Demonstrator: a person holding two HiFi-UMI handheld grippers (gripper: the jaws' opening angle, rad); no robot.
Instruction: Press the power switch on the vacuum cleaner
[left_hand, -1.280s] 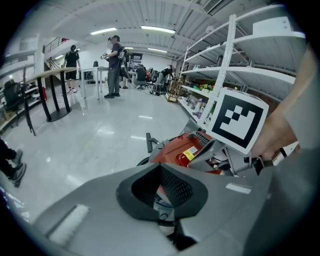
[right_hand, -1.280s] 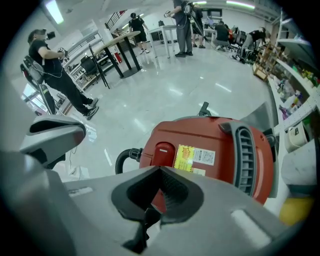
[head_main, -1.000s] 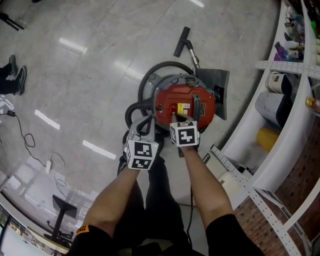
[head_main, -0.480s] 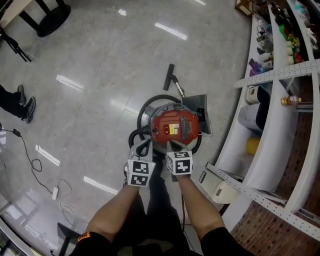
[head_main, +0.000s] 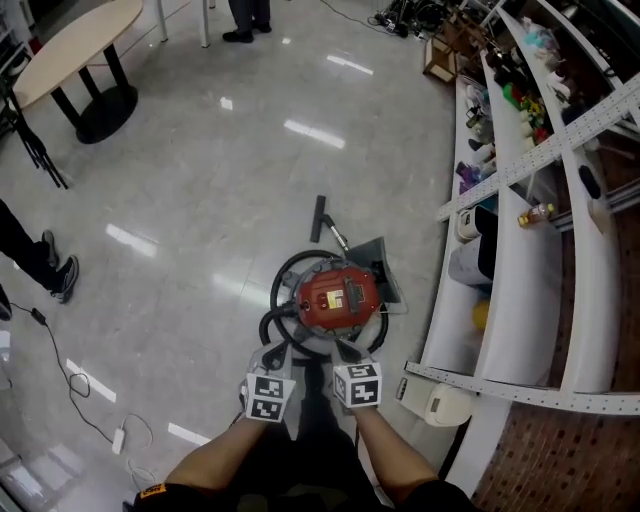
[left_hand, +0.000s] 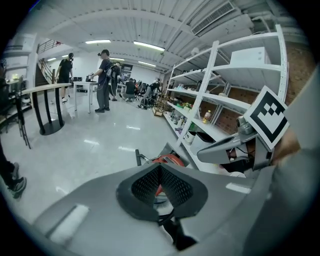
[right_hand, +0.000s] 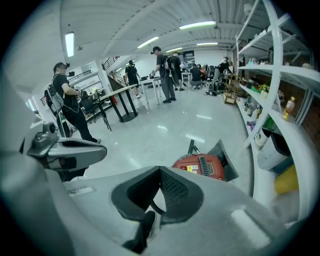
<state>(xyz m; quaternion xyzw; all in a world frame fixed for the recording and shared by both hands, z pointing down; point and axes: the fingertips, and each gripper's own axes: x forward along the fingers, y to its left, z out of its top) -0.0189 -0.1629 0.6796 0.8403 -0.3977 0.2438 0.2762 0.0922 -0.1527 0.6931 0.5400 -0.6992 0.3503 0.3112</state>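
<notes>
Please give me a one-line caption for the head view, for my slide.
Left hand-held gripper and right hand-held gripper, both shut, clear of the red vacuum cleaner beside white shelves.

Vacuum cleaner upright on the floor.
I see the vacuum cleaner (head_main: 338, 297), a round canister with a red top, just left of the shelves (head_main: 520, 270). Its black hose (head_main: 270, 320) curls round its left side, and its nozzle (head_main: 318, 218) lies beyond.
</notes>
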